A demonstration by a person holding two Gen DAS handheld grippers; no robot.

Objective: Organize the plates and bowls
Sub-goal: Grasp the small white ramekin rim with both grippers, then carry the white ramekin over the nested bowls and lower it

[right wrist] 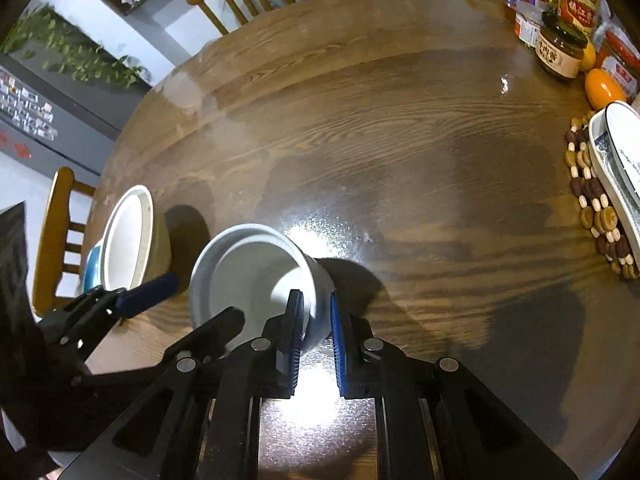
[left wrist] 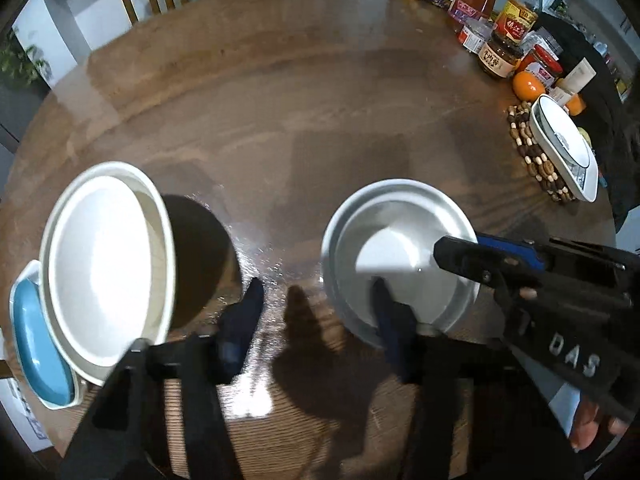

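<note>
right gripper (right wrist: 316, 320) clamped on white bowl (right wrist: 256, 276) wall, wooden table (right wrist: 400, 140)

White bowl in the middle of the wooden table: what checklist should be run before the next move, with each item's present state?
1. Right gripper clamped on the round white bowl's wall, one finger inside, one outside: ok.
2. Left gripper gripping the bowl's rim: not ok, jaws apart, only one finger over the bowl.
3. Bowl empty: ok.
4. Cream bowl stacked on the blue dish ready to receive: ok.
5. Bowl lifted off the brown wooden table: cannot tell.
</note>
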